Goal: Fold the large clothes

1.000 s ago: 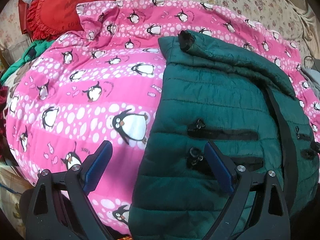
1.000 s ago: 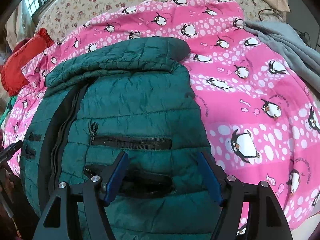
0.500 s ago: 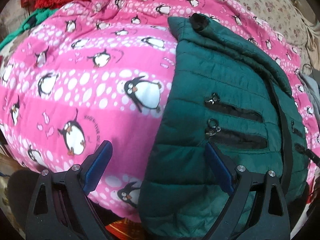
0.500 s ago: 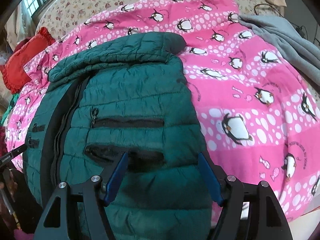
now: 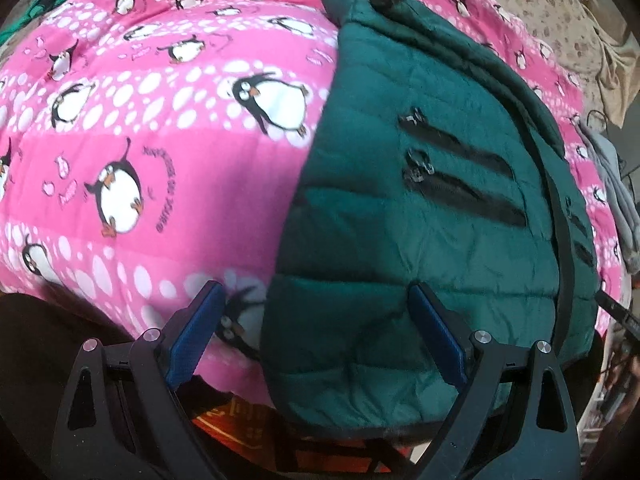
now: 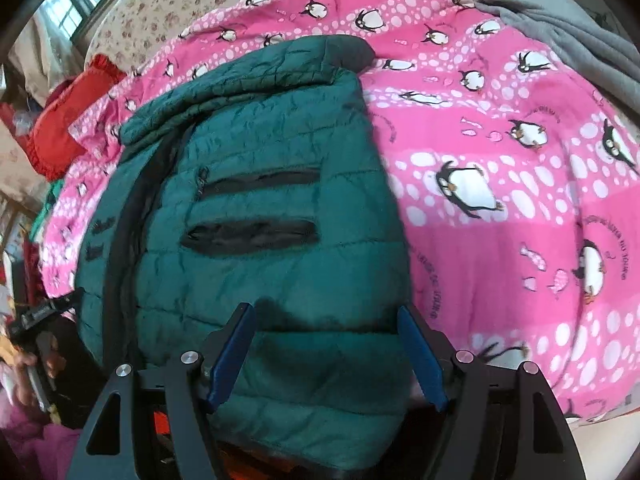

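While the green jacket (image 5: 420, 220) lies on the penguin blanket (image 5: 160, 140), I hold both grippers — left gripper (image 5: 316, 332), right gripper (image 6: 326, 350) — spread wide at its hem.

Jacket (image 5: 420, 240) between left gripper (image 5: 316, 320) fingers: quilted, slightly shiny cloth. Blanket (image 5: 160, 152) beside it: soft matt fleece. Right gripper (image 6: 326, 342): matt black plastic, blue rubbery pads (image 6: 420, 356), metal screws.

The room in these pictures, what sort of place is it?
Most likely a bedroom in someone's home. A pink penguin blanket is spread over a floral sheet, a frilly red cushion lies at its far edge, and a green quilted jacket lies on top, with a window behind.
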`<state>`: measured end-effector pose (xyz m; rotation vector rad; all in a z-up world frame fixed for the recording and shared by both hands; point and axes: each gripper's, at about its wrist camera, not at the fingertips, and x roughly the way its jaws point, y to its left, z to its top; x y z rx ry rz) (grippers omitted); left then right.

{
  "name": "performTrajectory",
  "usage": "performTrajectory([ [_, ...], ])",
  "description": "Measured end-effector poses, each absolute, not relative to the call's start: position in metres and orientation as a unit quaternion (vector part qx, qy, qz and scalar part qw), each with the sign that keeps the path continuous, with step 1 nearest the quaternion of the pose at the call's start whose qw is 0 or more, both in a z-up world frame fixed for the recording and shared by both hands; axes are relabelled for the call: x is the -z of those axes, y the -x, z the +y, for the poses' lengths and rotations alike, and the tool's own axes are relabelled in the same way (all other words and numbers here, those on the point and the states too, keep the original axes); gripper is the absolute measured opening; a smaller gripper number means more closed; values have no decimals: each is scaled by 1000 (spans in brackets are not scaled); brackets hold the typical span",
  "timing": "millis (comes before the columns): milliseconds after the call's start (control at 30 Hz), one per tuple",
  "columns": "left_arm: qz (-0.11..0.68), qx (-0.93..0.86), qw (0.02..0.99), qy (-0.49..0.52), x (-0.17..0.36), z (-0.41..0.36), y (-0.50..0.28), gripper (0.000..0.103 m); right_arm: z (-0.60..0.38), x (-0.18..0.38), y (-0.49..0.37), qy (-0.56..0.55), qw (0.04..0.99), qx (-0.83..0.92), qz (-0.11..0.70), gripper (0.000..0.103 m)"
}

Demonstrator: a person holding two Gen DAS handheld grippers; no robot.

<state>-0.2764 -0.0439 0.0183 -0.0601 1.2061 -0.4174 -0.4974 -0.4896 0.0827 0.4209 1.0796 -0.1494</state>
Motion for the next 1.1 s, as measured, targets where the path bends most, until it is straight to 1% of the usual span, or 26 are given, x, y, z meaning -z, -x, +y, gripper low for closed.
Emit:
performTrajectory([
  [167, 560, 191, 805, 30, -16, -44, 280, 93, -499, -73, 499, -238, 826, 62, 507, 71],
  [467, 557, 194, 807, 30, -14, -45, 281, 93, -490, -66, 495, -203, 818, 51, 536, 71],
  [600, 556, 197, 807, 34, -13, -44, 281, 93, -496, -57, 498, -244, 807, 45, 536, 71],
  [633, 556, 197, 807, 34, -12, -44, 281, 93, -494, -58, 500, -246, 809, 40, 533, 69],
  [667, 556, 196, 807, 34, -13, -44, 281, 93, -490, -60, 502, -243, 814, 32, 526, 65],
  [700, 556, 195, 807, 33, -13, -44, 282, 93, -487, -63, 503, -238, 818, 22, 523, 56],
  [733, 557, 195, 807, 33, -13, -44, 282, 93, -484, -67, 504, -231, 821, 12, 521, 50],
  [800, 561, 197, 803, 35, -13, -43, 283, 93, -479, -75, 505, -217, 827, -7, 518, 44],
  [900, 573, 207, 792, 38, -9, -40, 287, 93, -480, -83, 510, -229, 831, -36, 506, 43],
  [1033, 587, 215, 780, 42, -4, -38, 290, 93, -478, -74, 515, -235, 827, -45, 509, 43],
  [1067, 587, 215, 779, 44, -3, -37, 290, 93, -474, -72, 513, -236, 826, -47, 510, 43],
  [1100, 587, 214, 779, 46, -3, -37, 290, 93, -473, -68, 514, -237, 825, -50, 511, 46],
])
